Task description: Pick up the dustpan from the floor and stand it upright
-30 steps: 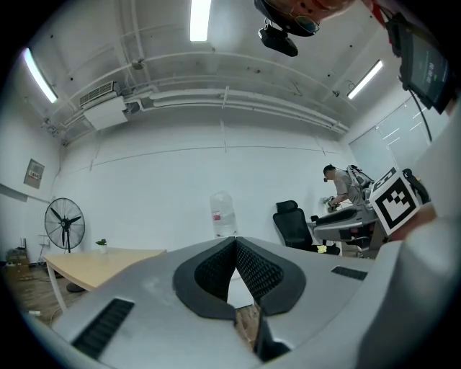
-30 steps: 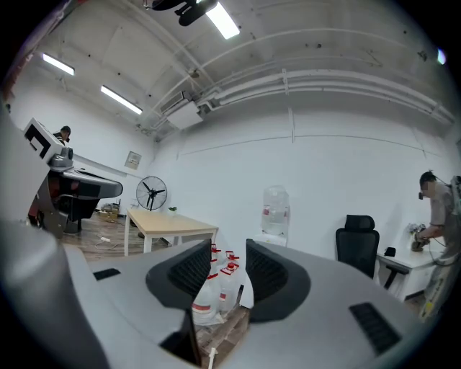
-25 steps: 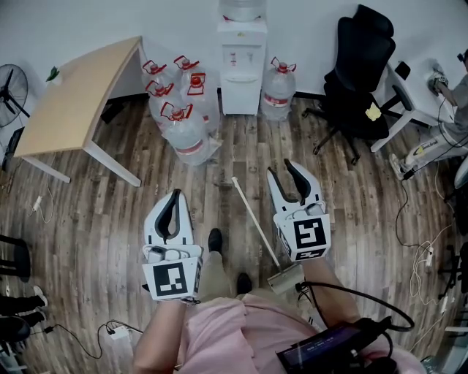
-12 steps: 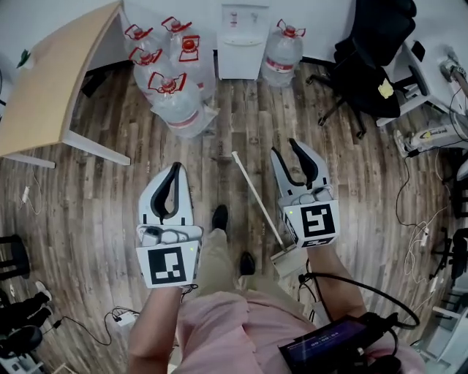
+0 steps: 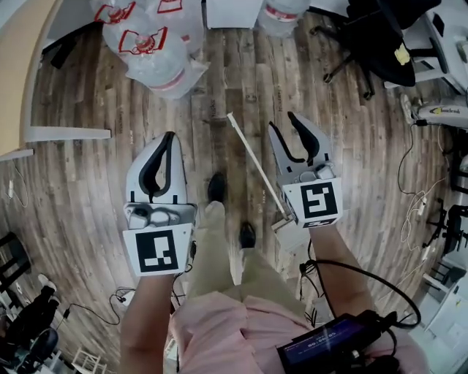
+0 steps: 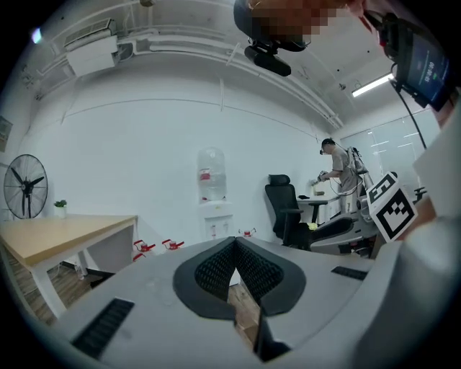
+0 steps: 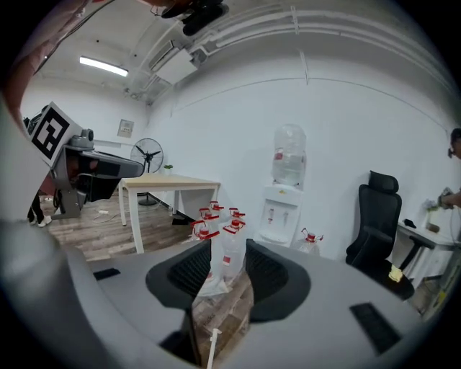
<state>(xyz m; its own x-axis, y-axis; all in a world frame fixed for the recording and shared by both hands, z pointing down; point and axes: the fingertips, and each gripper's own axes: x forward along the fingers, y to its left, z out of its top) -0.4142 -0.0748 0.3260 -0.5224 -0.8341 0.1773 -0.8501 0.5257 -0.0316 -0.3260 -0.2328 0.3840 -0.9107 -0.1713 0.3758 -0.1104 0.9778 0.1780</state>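
The dustpan lies flat on the wooden floor. Its long white handle [image 5: 252, 164] runs from upper left down to the grey pan [image 5: 292, 235], which my right gripper's body mostly hides. My right gripper [image 5: 284, 124] hovers open just to the right of the handle, with nothing between its jaws. In the right gripper view [image 7: 229, 245] the handle's end [image 7: 213, 347] shows low in the gap. My left gripper [image 5: 168, 137] is held to the left of the person's legs, apart from the dustpan. Its pads meet at the tip in the left gripper view [image 6: 235, 241], so it is shut and holds nothing.
Several large water bottles [image 5: 157, 55] stand at the back left beside a water dispenser [image 5: 232, 11]. A black office chair [image 5: 373, 29] is at the back right. A wooden table's edge [image 5: 22, 88] is on the left. Cables [image 5: 409, 197] trail on the right. The person's shoes [image 5: 216, 186] are between the grippers.
The view has tilted further down, so bottles, table and chair slid towards the top edge. Both grippers stay over the floor; the right one sits closer along the handle.
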